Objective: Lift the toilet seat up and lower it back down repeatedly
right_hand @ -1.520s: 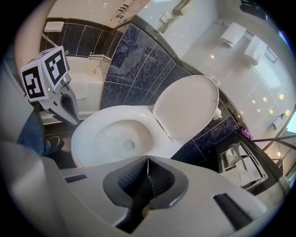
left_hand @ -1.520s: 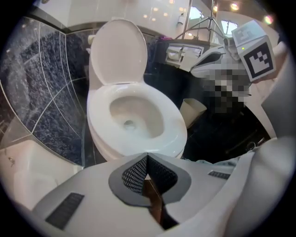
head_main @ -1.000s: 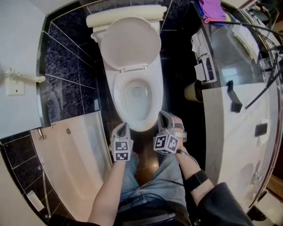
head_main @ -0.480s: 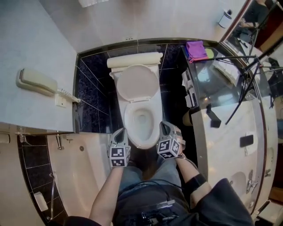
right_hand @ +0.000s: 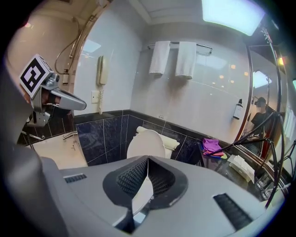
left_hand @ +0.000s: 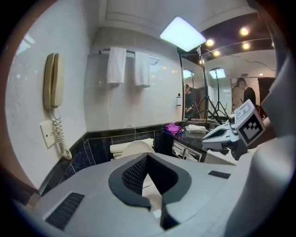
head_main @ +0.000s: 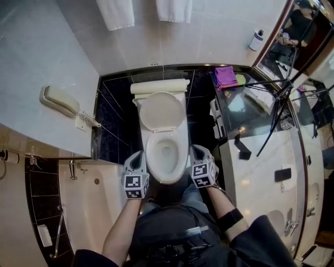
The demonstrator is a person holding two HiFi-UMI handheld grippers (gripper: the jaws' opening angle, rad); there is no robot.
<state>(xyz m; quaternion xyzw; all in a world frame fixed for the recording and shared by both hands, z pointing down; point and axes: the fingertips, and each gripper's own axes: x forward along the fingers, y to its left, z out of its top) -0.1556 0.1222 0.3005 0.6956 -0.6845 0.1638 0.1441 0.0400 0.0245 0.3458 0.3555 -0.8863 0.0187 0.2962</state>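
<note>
**A:** Head view first. What differs from a second ago?

**B:** The camera has drawn back and up, so the towels and the phone now show. The claws have stayed put. The left claw and the right claw still flank the near rim of the bowl, and I see them touching nothing.

**A:** And the toilet seat?

**B:** The toilet seat stands raised at the far end against the tank, as before. I cannot tell whether ring and lid are both up.

**A:** Left gripper view?

**B:** The left claw is pressed together with nothing between its pads. The raised seat peeks out beyond it, well apart.

**A:** Right gripper view?

**B:** Much the same. The right claw is pressed together and empty, with the seat upright straight ahead at the far wall.

**A:** What does that mean for the task?

**B:** I judge it a pause between cycles. The seat is up, so lowering comes next, and one claw must reach far across the bowl for it.
</note>
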